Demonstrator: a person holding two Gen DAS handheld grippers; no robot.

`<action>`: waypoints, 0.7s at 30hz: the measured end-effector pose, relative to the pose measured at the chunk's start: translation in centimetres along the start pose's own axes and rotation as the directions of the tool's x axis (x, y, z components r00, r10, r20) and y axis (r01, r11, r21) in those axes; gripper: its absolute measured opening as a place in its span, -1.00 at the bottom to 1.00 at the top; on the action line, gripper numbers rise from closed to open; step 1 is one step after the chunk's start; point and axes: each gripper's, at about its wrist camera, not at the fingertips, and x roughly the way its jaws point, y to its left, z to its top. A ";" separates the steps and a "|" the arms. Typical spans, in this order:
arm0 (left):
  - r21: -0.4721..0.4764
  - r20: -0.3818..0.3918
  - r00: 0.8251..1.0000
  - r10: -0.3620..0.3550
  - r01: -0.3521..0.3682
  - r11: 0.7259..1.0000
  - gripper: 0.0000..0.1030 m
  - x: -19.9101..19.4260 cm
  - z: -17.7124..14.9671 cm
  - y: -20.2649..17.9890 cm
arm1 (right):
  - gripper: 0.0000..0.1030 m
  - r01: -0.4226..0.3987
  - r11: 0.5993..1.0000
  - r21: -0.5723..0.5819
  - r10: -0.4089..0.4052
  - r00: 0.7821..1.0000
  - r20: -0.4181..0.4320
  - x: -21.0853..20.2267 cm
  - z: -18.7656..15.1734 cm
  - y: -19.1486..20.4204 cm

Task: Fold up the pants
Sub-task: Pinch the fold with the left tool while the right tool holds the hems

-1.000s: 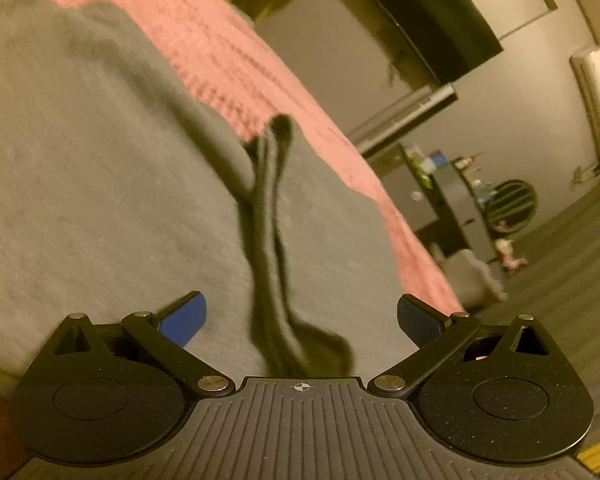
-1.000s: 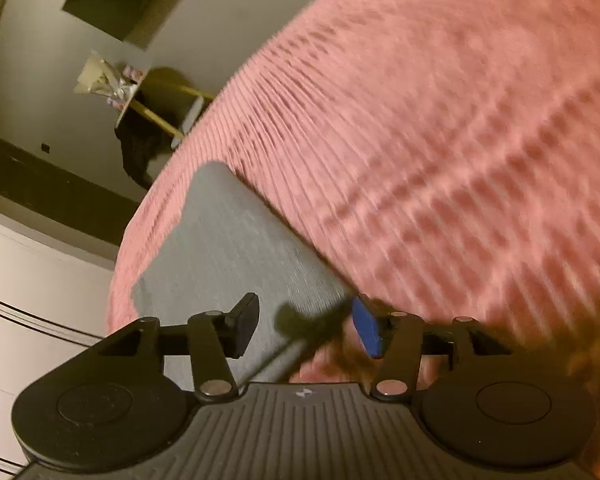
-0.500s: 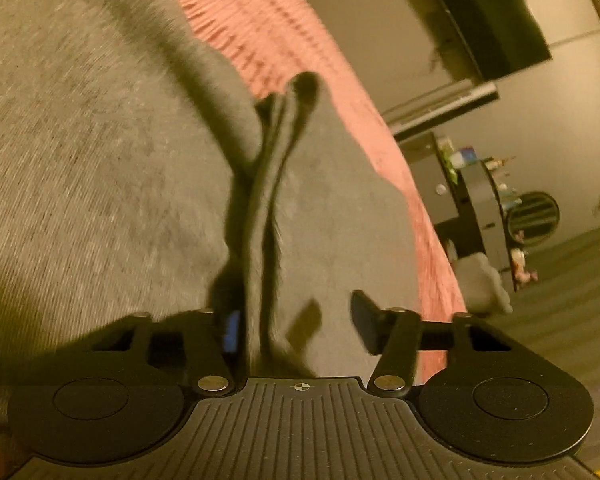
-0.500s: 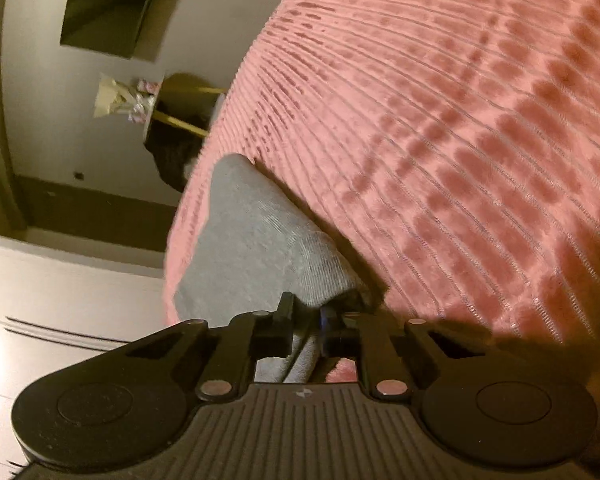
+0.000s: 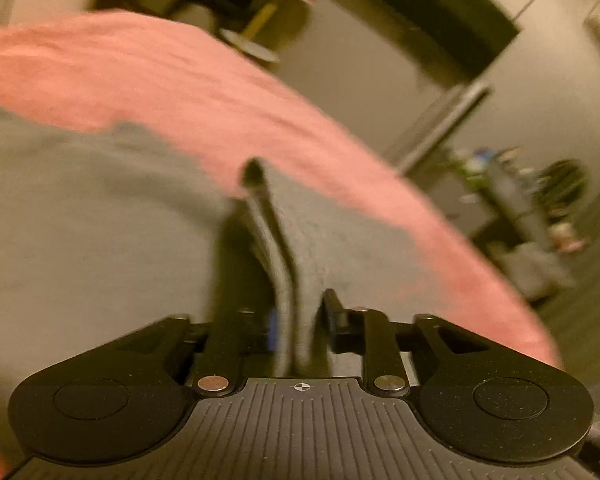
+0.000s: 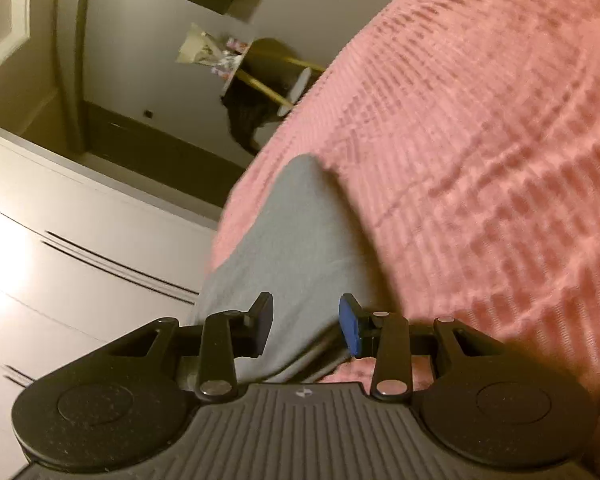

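Grey pants (image 5: 100,232) lie spread on a pink ribbed bedspread (image 5: 172,80). In the left wrist view a raised fold of the grey cloth (image 5: 272,232) runs straight into my left gripper (image 5: 298,324), whose jaws are closed on it. In the right wrist view a narrow end of the pants (image 6: 292,232) lies on the bedspread (image 6: 480,140) near the bed's edge. My right gripper (image 6: 306,326) sits over this end with its jaws parted, the cloth edge lying between and under them.
Beyond the bed's far edge stand a dark wall screen (image 5: 440,32), a shelf with small items (image 5: 512,184) and a side table (image 6: 260,76). White drawers (image 6: 80,248) are to the left of the right gripper.
My left gripper closed onto the raised fold of the pants and lifted, tilting the view. My right gripper closed tight on the pants' edge half a second ago and has now opened partway.
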 end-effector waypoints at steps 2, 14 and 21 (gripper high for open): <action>-0.096 -0.038 0.999 -0.016 0.012 0.995 -0.02 0.6 -1.1 1.8 | -0.29 0.056 0.998 -0.005 -0.056 0.998 0.007 0.8 0.1 0.4; -0.214 -0.043 0.996 -0.082 0.071 0.974 0.25 4.6 1.4 3.0 | -0.29 0.267 0.950 -0.162 -0.262 0.964 0.053 9.7 2.4 3.9; -0.171 -0.078 0.995 -0.061 0.047 0.984 -0.62 6.4 3.0 2.2 | -0.68 0.282 0.922 -0.264 -0.280 0.959 0.049 12.9 2.5 3.4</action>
